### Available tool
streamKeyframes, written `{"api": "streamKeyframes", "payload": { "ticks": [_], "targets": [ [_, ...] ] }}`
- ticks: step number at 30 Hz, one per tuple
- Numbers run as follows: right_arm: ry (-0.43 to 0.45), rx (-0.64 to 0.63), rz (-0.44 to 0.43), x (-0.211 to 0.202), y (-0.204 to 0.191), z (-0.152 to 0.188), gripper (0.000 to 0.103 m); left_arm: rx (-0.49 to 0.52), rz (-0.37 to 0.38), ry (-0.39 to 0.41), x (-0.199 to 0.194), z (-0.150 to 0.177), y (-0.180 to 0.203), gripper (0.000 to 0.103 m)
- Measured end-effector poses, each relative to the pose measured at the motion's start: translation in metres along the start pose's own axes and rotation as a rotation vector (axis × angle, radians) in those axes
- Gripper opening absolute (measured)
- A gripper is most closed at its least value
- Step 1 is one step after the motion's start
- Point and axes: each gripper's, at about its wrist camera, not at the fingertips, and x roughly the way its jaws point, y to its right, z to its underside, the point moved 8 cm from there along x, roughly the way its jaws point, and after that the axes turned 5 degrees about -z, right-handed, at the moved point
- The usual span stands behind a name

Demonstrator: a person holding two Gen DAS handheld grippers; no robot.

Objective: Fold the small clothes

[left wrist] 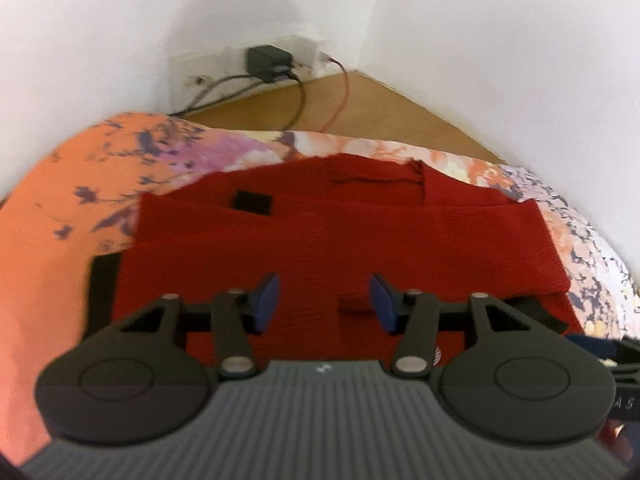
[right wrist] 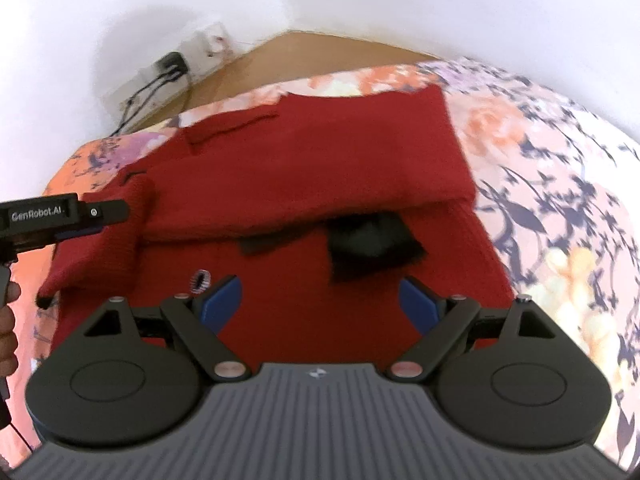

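A red knit garment (left wrist: pixel 320 224) lies spread on a flowered bedsheet (left wrist: pixel 60 200), with its upper part folded down over the lower part (right wrist: pixel 304 152). Black patches (right wrist: pixel 372 248) show under the folded edge. A folded sleeve (right wrist: pixel 108 248) lies at the garment's left side. My left gripper (left wrist: pixel 324 300) hovers over the near part of the garment, jaws apart, nothing pressed between the blue pads (left wrist: pixel 266 294). In the right wrist view the left gripper (right wrist: pixel 100 220) sits beside that sleeve. My right gripper (right wrist: pixel 320 300) stands wide open above the garment's lower middle, empty.
A white wall with a socket strip, a black charger (left wrist: pixel 268 62) and cables (left wrist: pixel 296 100) stands behind the bed, beside a wooden surface (left wrist: pixel 360 108). A small striped tag (right wrist: pixel 199 280) lies on the garment. A person's hand (right wrist: pixel 6 320) holds the left gripper's handle.
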Motion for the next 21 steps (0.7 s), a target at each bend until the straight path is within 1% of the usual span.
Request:
{"api": "streamKeyframes", "payload": {
  "ticks": [3, 8, 16, 19, 21],
  "targets": [
    [0.000, -0.041, -0.035, 0.003, -0.021, -0.005, 0.090, -0.030, -0.020, -0.010, -0.009, 0.004, -0.018, 0.052],
    [-0.010, -0.111, -0.111, 0.013, -0.062, -0.011, 0.090, -0.093, -0.086, -0.027, -0.023, 0.014, -0.060, 0.052],
    [-0.045, -0.223, -0.207, 0.031, -0.134, -0.004, 0.090, -0.178, -0.179, -0.062, -0.034, 0.040, -0.125, 0.052],
    [-0.052, -0.270, -0.229, 0.041, -0.156, 0.001, 0.090, -0.193, -0.189, -0.081, -0.035, 0.052, -0.140, 0.052],
    [-0.057, -0.293, -0.226, 0.046, -0.169, 0.005, 0.090, -0.203, -0.192, -0.093, -0.035, 0.059, -0.149, 0.052]
  ]
}}
